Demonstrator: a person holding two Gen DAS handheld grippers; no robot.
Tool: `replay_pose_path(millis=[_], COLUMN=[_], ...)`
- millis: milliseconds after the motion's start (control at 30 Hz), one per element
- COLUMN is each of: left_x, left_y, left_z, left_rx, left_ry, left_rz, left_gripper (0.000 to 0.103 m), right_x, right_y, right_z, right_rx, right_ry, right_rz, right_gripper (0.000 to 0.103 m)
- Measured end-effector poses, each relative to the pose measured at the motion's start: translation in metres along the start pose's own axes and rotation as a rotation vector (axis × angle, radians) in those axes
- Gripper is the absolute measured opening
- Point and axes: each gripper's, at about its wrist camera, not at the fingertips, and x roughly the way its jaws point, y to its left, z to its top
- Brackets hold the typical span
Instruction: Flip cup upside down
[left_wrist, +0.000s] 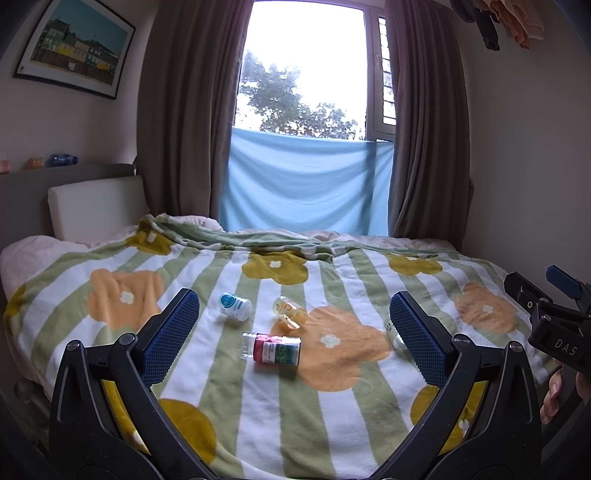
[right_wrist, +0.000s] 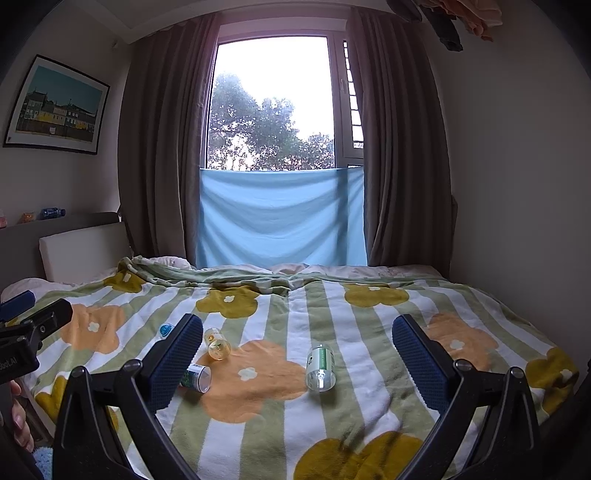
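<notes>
Several small clear cups lie on their sides on the flowered blanket (left_wrist: 351, 402). In the left wrist view a red-and-green labelled cup (left_wrist: 271, 350) is nearest. A blue-and-white one (left_wrist: 235, 305) and a yellowish one (left_wrist: 290, 312) lie beyond it. Another cup (left_wrist: 392, 332) is half hidden behind the right finger. My left gripper (left_wrist: 293, 306) is open above them and holds nothing. In the right wrist view a green-labelled cup (right_wrist: 320, 367) lies between the fingers of my open, empty right gripper (right_wrist: 297, 325). The yellowish cup (right_wrist: 218, 343) and the red-and-green cup (right_wrist: 195, 376) lie to its left.
The bed fills the room up to the wall (right_wrist: 517, 184) on the right. A padded headboard (left_wrist: 96, 206) stands at the left, and curtains (left_wrist: 177, 129) with a blue cloth (left_wrist: 306, 184) hang at the back. A person's fingers (left_wrist: 552, 395) hold the right gripper's handle.
</notes>
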Motion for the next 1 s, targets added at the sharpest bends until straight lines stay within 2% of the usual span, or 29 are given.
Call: replay_pose_path(millis=[1000], left_x=[0.002], left_y=[0.001], left_z=[-0.001], left_rx=[-0.006], left_ry=[0.003], left_rz=[-0.004], left_gripper=[0.103], right_x=[0.001], right_y=[0.011], right_z=[0.005], right_rx=[-0.002], right_ry=[0.005], right_rz=[0.004], right_gripper=[0.102])
